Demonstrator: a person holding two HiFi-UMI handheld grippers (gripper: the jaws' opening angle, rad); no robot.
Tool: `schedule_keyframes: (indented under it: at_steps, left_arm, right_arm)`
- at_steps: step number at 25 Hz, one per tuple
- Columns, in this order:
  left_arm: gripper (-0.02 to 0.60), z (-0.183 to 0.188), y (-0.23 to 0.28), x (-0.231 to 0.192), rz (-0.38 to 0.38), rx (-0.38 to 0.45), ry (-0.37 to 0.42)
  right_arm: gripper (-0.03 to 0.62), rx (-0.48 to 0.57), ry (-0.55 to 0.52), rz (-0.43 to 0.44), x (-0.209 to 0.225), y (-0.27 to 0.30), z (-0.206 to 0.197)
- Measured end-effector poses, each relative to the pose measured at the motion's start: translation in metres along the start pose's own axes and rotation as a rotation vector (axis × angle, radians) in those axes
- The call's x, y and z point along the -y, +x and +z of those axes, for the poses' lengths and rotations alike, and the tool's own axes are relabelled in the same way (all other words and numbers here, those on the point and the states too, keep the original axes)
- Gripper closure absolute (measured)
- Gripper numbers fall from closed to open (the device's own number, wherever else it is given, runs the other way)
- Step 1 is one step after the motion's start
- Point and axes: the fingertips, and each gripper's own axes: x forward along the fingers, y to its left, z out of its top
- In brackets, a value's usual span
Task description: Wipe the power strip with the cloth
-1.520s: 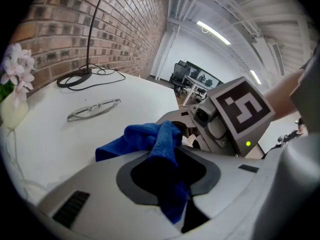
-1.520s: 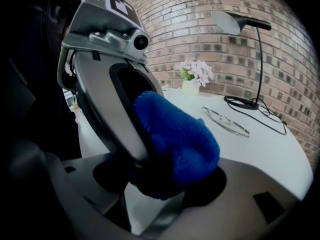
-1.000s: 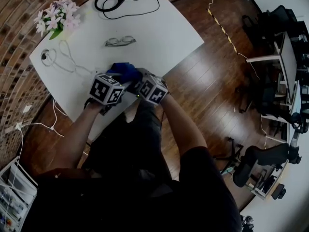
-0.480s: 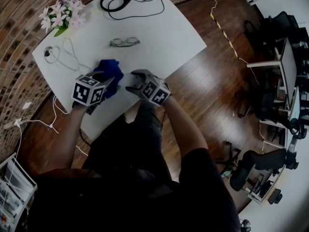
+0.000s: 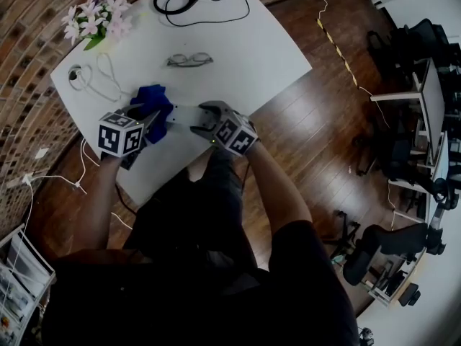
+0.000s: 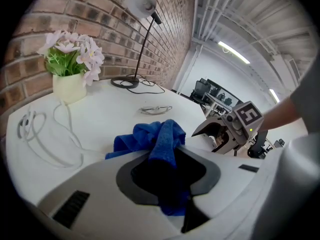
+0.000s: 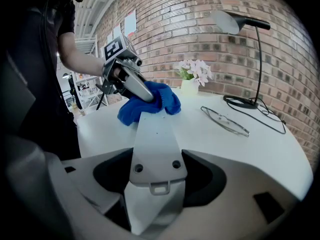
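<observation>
From the head view, the left gripper point(image 5: 150, 120) holds a blue cloth point(image 5: 153, 99) over one end of the white power strip point(image 5: 181, 114). The strip lies on the white table point(image 5: 266, 56), and its other end sits in the right gripper point(image 5: 202, 118). Eyeglasses point(image 5: 189, 60) lie further back.

In the left gripper view, the jaws are clamped on the bunched cloth (a fold hangs down between them).

In the right gripper view, the jaws are closed on the strip's near end. The cloth covers its far end.
</observation>
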Motion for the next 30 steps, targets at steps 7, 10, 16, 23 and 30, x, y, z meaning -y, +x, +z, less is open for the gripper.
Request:
schedule_keyframes:
  at_steps: [7, 10, 16, 23, 30]
  left_arm:
    - [0.480, -0.002, -0.007, -0.010, 0.010, -0.005, 0.023]
    - [0.480, -0.003, -0.011, -0.014, 0.020, 0.002, 0.008]
    - [0.479, -0.008, -0.019, -0.025, 0.048, 0.000, 0.003]
    - [0.485, -0.004, -0.036, -0.048, 0.067, 0.106, -0.192]
    - [0.486, -0.008, -0.056, -0.063, 0.111, 0.136, -0.242]
  right_arm:
    - [0.299, 0.001, -0.001, 0.001, 0.000, 0.000, -0.001]
    - [0.299, 0.004, -0.005, -0.001, 0.000, 0.000, -0.001]
    - [0.299, 0.001, 0.001, 0.002, -0.001, -0.001, 0.000]
    - [0.299, -0.008, 0.010, 0.000, 0.004, -0.001, 0.000]
    - [0.299, -0.009, 0.033, -0.002, 0.002, -0.001, 0.001]
